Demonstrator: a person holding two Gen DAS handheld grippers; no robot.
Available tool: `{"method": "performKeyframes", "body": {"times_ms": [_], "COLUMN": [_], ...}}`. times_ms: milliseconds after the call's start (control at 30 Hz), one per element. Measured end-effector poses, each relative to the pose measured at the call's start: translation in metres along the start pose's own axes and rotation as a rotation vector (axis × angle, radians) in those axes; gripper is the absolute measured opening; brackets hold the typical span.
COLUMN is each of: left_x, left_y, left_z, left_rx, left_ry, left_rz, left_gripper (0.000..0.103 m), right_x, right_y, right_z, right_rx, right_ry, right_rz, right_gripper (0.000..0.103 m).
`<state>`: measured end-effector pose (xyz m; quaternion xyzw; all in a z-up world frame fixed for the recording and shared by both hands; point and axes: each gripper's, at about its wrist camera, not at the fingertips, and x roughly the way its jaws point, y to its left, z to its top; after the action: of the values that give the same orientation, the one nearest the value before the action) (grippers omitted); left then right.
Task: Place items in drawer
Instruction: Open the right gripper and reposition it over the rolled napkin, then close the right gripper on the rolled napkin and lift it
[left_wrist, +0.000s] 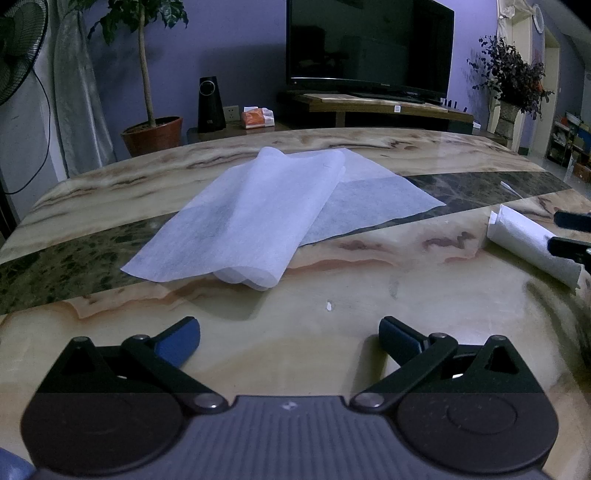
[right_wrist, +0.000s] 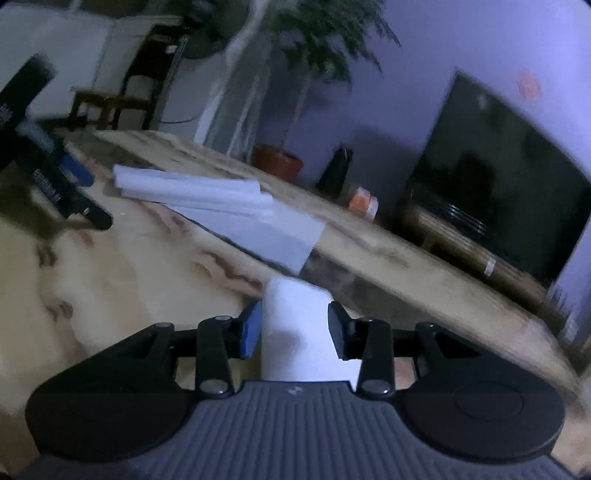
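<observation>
Right gripper (right_wrist: 293, 328) is sitting around the paper roll (right_wrist: 295, 325), fingers (right_wrist: 249, 332) apart beside it, grip unclear. Left gripper (left_wrist: 290, 338) is hovering over the bench (left_wrist: 369, 280), fingers spread wide, empty, white sheets (left_wrist: 251, 214) lying beyond.

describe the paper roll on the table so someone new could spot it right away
On the marble table, look right of the big flat sheet. The roll lies there between the right claw's fingers. It is rolled, thick and embossed; the sheet is thin and flat.
</observation>
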<state>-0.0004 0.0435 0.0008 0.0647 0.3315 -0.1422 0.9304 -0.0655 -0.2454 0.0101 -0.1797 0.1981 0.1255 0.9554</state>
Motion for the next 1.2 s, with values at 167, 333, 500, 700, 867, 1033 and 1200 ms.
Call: {"method": "performKeyframes", "body": {"times_ms": [167,333,500,700,867,1033,1200], "left_x": [0.0,0.0,0.0,0.0,0.0,0.0,0.0], "left_y": [0.0,0.0,0.0,0.0,0.0,0.0,0.0], "left_z": [0.0,0.0,0.0,0.0,0.0,0.0,0.0], "left_rx": [0.0,0.0,0.0,0.0,0.0,0.0,0.0], "left_ry": [0.0,0.0,0.0,0.0,0.0,0.0,0.0], "left_rz": [0.0,0.0,0.0,0.0,0.0,0.0,0.0], "left_gripper": [0.103,0.103,0.103,0.103,0.103,0.103,0.103], "right_x": [0.02,0.025,0.023,-0.008,-0.022,-0.011,0.002], "right_y": [-0.018,-0.028,-0.028,-0.058,-0.043,-0.014,-0.017], "right_z": [-0.006,-0.008,-0.011,-0.001,0.013,0.008,0.0], "right_rx": [0.14,0.238,0.261,0.436,0.254,0.077,0.069], "right_ry": [0.133,0.17,0.171,0.04,0.048,0.158,0.184], "right_rz": [0.041,0.075,0.096,0.063,0.14,0.306,0.257], "right_gripper": [0.041,0.042,0.043,0.049,0.057,0.058,0.058]}}
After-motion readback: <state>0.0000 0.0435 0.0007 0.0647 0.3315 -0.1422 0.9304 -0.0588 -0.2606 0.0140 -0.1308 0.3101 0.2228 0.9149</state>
